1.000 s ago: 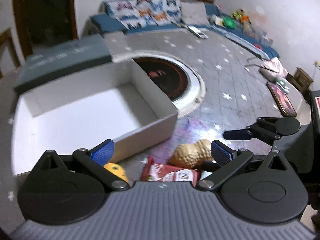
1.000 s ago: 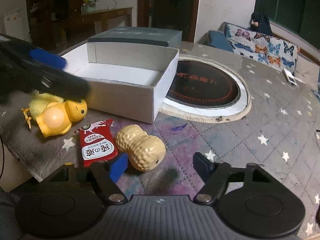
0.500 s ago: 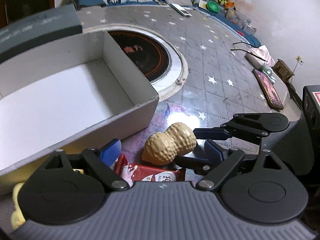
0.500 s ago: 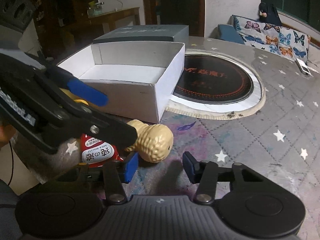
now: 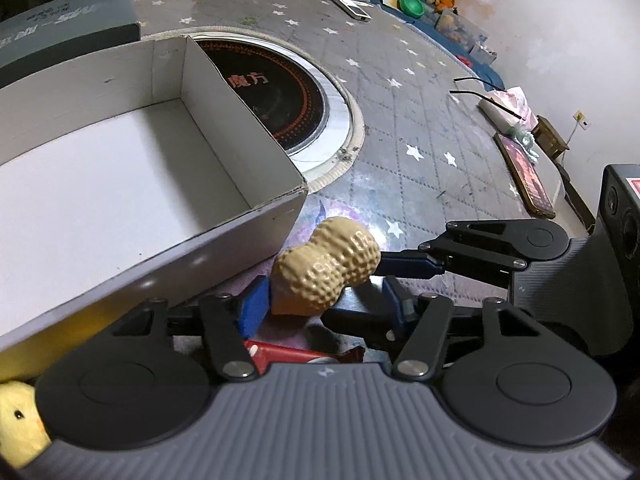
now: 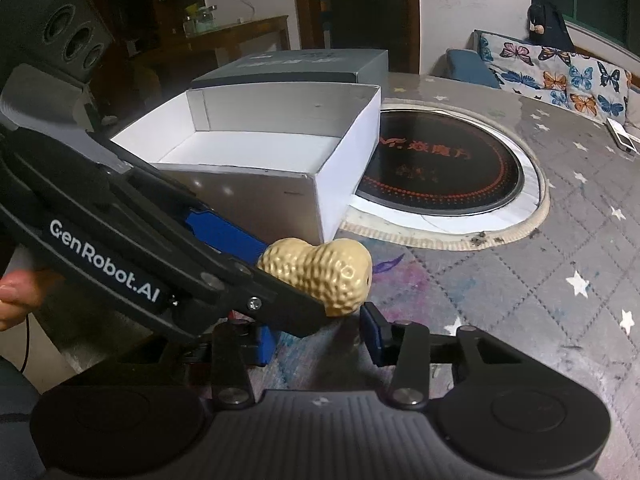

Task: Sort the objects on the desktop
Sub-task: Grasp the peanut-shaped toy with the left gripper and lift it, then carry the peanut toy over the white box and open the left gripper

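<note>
A tan peanut toy [image 5: 326, 268] [image 6: 320, 276] sits between the blue pads of my left gripper [image 5: 323, 306], which is shut on it just in front of the white box [image 5: 224, 236]. In the right wrist view the left gripper [image 6: 288, 284] reaches in from the left, with one finger on each side of the peanut. My right gripper [image 6: 318, 340] stands just short of the peanut, its pads a narrow gap apart with nothing held between them. One of its fingers [image 5: 412, 267] touches the peanut's right end. A red snack packet [image 5: 292, 354] lies under the left gripper.
The open white box [image 6: 256, 192] has a grey lid [image 6: 296, 66] behind it. A round black hob [image 6: 440, 168] is set into the star-patterned tabletop. A yellow duck toy [image 5: 16, 420] lies at the near left. A framed picture [image 5: 524, 176] lies near the far right edge. A hand [image 6: 16, 296] holds the left gripper.
The left gripper came down and forward over the peanut and narrowed onto it. The right gripper moved closer to the peanut and its fingers drew nearer together.
</note>
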Action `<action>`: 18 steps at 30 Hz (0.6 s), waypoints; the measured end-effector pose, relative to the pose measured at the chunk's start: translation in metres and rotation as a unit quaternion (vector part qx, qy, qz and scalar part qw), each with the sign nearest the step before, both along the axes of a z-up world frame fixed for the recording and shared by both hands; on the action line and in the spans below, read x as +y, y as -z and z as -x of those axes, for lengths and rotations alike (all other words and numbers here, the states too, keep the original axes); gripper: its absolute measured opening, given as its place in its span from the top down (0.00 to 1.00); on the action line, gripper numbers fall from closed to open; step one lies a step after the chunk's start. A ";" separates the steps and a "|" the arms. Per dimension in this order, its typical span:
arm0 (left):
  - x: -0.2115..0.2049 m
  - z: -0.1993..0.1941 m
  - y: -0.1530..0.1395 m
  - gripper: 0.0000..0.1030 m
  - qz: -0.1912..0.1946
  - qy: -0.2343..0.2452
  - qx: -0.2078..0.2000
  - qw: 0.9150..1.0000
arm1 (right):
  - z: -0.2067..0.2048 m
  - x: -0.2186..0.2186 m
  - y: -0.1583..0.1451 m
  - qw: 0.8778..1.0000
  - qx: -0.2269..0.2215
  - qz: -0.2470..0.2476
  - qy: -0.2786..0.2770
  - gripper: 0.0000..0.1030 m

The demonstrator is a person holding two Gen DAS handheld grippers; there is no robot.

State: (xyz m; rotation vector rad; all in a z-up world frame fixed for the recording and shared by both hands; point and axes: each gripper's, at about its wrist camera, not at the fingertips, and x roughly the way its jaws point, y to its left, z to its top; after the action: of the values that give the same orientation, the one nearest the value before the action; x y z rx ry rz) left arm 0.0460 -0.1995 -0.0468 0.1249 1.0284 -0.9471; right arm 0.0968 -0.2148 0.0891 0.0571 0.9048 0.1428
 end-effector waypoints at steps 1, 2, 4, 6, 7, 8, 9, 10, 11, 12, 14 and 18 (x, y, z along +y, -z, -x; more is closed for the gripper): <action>0.002 0.001 -0.002 0.43 0.003 -0.001 0.001 1.000 | 0.000 0.000 0.000 1.000 0.000 0.000 0.001 0.58; 0.003 0.003 -0.005 0.43 0.007 -0.001 0.001 1.000 | 0.000 0.000 -0.001 1.000 0.001 0.001 0.001 0.58; 0.007 0.006 -0.014 0.44 0.015 -0.001 -0.004 1.000 | 0.001 0.001 -0.004 1.000 -0.001 0.006 0.000 0.58; 0.010 0.011 -0.026 0.43 0.022 -0.002 -0.017 1.000 | 0.003 0.003 -0.011 1.000 -0.004 0.011 -0.001 0.58; 0.012 0.013 -0.033 0.43 0.025 -0.004 -0.023 0.999 | 0.004 0.004 -0.016 1.000 -0.008 0.015 -0.003 0.59; 0.014 0.015 -0.039 0.43 0.029 -0.006 -0.029 0.999 | 0.005 0.005 -0.023 1.000 -0.014 0.019 -0.004 0.59; 0.016 0.016 -0.046 0.43 0.034 -0.010 -0.035 0.999 | 0.005 0.007 -0.029 1.000 -0.020 0.023 -0.006 0.59; 0.018 0.016 -0.053 0.43 0.039 -0.013 -0.042 0.998 | 0.006 0.008 -0.035 0.999 -0.025 0.025 -0.008 0.59; 0.022 0.016 -0.060 0.43 0.044 -0.018 -0.049 0.998 | 0.005 0.010 -0.041 0.999 -0.032 0.028 -0.010 0.58; 0.025 0.014 -0.066 0.43 0.048 -0.023 -0.057 0.997 | 0.004 0.011 -0.049 0.999 -0.040 0.030 -0.013 0.59; 0.031 0.003 -0.070 0.43 0.050 -0.039 -0.064 0.996 | -0.003 0.016 -0.062 0.998 -0.055 0.036 -0.022 0.59; 0.045 -0.024 -0.076 0.43 0.049 -0.074 -0.073 0.993 | -0.032 0.024 -0.076 0.995 -0.082 0.044 -0.043 0.59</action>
State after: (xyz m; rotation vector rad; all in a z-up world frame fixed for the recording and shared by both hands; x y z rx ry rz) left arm 0.0701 -0.1547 0.0290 0.0352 0.8422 -0.8397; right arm 0.1286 -0.1913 0.1650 -0.0751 0.7488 0.1840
